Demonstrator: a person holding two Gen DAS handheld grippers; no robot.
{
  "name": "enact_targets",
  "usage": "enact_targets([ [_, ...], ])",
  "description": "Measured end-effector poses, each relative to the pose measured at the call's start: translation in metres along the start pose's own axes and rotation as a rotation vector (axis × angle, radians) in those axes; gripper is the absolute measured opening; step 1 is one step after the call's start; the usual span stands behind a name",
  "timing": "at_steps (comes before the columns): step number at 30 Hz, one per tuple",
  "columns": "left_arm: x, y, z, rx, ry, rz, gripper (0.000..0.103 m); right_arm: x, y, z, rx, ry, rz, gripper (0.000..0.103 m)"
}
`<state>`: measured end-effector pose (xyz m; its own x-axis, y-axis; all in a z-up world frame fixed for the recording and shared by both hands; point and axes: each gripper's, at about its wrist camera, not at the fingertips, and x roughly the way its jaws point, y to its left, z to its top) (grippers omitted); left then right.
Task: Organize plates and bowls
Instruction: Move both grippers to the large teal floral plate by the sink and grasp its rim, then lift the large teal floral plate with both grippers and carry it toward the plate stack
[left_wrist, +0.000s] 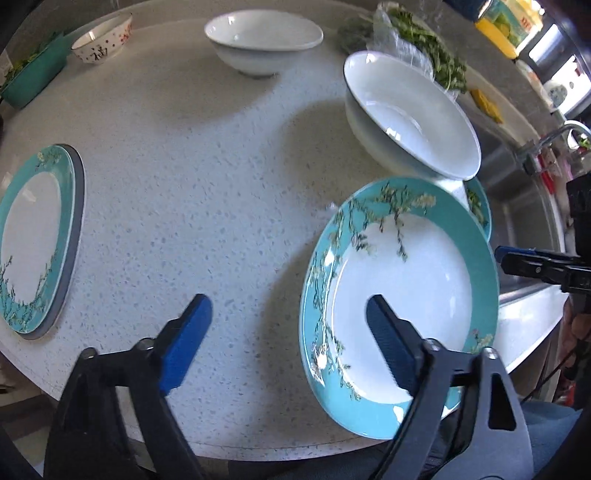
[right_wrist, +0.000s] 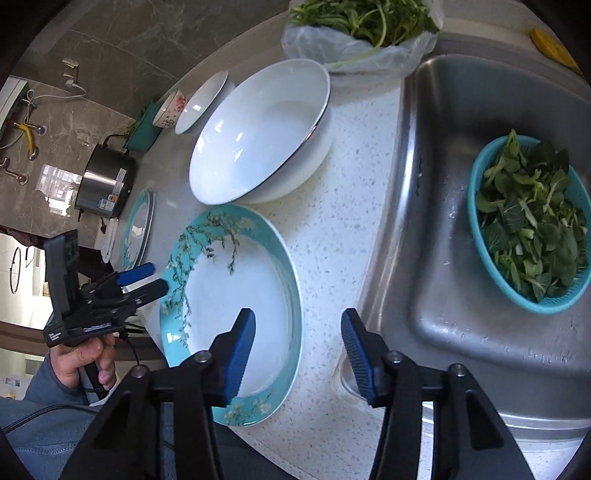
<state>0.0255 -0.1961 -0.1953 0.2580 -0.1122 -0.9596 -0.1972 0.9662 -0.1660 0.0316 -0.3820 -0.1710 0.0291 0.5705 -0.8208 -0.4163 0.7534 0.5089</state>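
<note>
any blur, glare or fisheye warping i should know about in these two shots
Left wrist view: strong fisheye bend, the counter edge curving round; the blossom print on the near teal plate is slightly motion-smeared; a soft shadow lies on the counter left of the large white bowl. Right wrist view: sharper, window glints inside the large white bowl, and the sink rim bows.

Steel sink (right_wrist: 461, 155) set into the speckled worktop (left_wrist: 184, 192). Teal basket (right_wrist: 480, 236) of leafy greens (right_wrist: 532, 229) inside the basin. Plastic bag (right_wrist: 332, 48) of herbs behind the sink's corner. Steel pot (right_wrist: 105, 184) far left, near the marble wall (right_wrist: 122, 40).
</note>
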Motion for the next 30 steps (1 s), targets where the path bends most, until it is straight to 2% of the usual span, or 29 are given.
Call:
enact_targets([
  [1, 0.003, -0.001, -0.002, 0.000, 0.013, 0.002, 0.068, 0.003, 0.002, -0.001, -0.009, 0.008, 0.010, 0.050],
  [3, 0.008, -0.002, -0.002, -0.002, 0.026, -0.003, 0.059, 0.008, 0.005, -0.002, -0.021, 0.026, 0.021, 0.049],
  [4, 0.010, -0.003, -0.003, -0.002, 0.032, -0.011, 0.048, 0.011, 0.006, -0.004, -0.017, 0.037, 0.030, 0.047],
  [6, 0.016, -0.003, -0.005, -0.012, 0.049, -0.042, 0.032, 0.017, 0.004, -0.006, -0.010, 0.055, 0.041, 0.040],
  [9, 0.020, -0.007, -0.007, 0.000, 0.043, -0.062, 0.026, 0.026, 0.004, -0.008, -0.006, 0.076, 0.047, 0.030],
  [10, 0.021, -0.009, -0.007, 0.003, 0.044, -0.068, 0.023, 0.028, 0.005, -0.008, -0.007, 0.078, 0.044, 0.030],
  [13, 0.024, -0.014, -0.007, 0.010, 0.045, -0.077, 0.023, 0.032, 0.007, -0.007, -0.007, 0.082, 0.036, 0.030],
  [17, 0.024, -0.017, -0.008, 0.019, 0.047, -0.072, 0.023, 0.037, 0.005, -0.005, -0.003, 0.098, 0.020, 0.021],
  [22, 0.025, -0.018, -0.007, 0.037, 0.043, -0.060, 0.022, 0.041, 0.003, -0.008, -0.005, 0.118, 0.009, 0.018],
  [24, 0.025, -0.018, -0.006, 0.041, 0.036, -0.060, 0.021, 0.041, 0.001, -0.007, -0.003, 0.121, 0.002, 0.013],
  [30, 0.024, -0.015, -0.007, 0.046, 0.033, -0.058, 0.021, 0.040, 0.005, -0.009, -0.019, 0.124, -0.029, 0.012],
])
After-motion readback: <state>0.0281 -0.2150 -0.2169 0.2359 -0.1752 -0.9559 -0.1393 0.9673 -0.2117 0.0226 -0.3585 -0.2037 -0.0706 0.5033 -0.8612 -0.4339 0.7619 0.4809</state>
